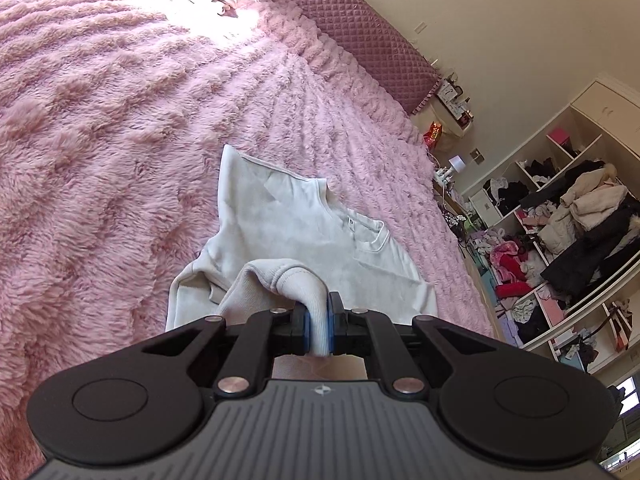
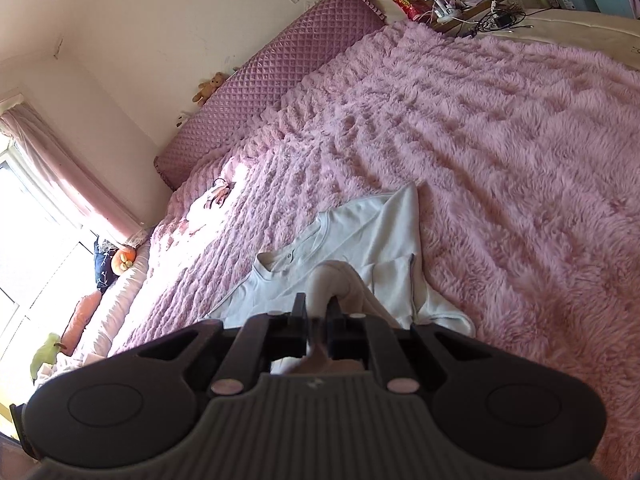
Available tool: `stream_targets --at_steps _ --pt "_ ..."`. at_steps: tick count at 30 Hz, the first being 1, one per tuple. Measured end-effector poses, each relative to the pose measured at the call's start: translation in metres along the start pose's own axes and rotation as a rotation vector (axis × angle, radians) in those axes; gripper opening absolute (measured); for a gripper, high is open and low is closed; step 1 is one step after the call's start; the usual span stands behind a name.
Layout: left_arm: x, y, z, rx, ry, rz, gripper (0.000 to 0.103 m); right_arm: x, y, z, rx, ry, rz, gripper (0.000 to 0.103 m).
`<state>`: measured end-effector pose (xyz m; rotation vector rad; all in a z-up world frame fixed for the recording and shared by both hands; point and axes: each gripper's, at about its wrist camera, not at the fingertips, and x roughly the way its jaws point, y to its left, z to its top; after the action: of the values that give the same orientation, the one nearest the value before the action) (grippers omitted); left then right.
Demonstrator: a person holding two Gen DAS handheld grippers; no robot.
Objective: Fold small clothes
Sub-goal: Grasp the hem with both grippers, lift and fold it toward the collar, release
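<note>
Pink blanket (image 1: 120, 140) lies broad around the pinched white top (image 1: 280, 216).

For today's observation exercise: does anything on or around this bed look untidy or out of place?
Yes. The shelves beside the bed overflow with heaped clothes. On the pink blanket, the white top lies partly folded, its bottom edge pinched by the left gripper and the right gripper.
</note>
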<state>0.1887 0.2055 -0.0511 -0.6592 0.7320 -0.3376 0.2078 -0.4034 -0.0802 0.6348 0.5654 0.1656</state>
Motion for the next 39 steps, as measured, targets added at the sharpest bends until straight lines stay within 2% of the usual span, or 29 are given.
stream_targets --at_steps 12,18,21,24,27,33,34,35,37,39 --pt "0.067 0.0 0.07 0.058 -0.039 -0.011 0.008 0.082 -0.011 0.055 0.072 -0.059 -0.042 0.003" --pt "0.116 0.008 0.098 0.079 -0.052 0.032 0.008 0.143 -0.014 0.081 0.053 -0.063 -0.087 0.003" --pt "0.141 0.022 0.109 0.052 -0.053 0.046 0.008 0.177 -0.015 0.092 0.034 -0.051 -0.113 0.003" --pt "0.165 0.041 0.115 0.011 -0.038 0.066 0.008 0.207 -0.017 0.097 0.019 -0.036 -0.139 0.003" --pt "0.185 0.053 0.115 0.011 -0.021 0.096 0.008 0.232 -0.021 0.099 0.016 -0.02 -0.163 0.003" --pt "0.205 0.064 0.112 0.02 -0.001 0.123 0.009 0.264 -0.041 0.096 0.037 -0.007 -0.207 0.002" --pt "0.207 0.065 0.112 0.016 0.008 0.128 0.012 0.268 -0.042 0.095 0.032 -0.004 -0.213 0.003" --pt "0.208 0.066 0.113 0.005 0.016 0.139 0.016 0.273 -0.043 0.094 0.025 0.003 -0.217 0.004" --pt "0.209 0.071 0.119 -0.05 0.037 0.13 0.018 0.277 -0.044 0.095 0.024 0.015 -0.22 0.006" --pt "0.203 0.071 0.127 -0.064 0.044 0.122 0.018 0.273 -0.045 0.098 0.039 0.02 -0.185 0.019"
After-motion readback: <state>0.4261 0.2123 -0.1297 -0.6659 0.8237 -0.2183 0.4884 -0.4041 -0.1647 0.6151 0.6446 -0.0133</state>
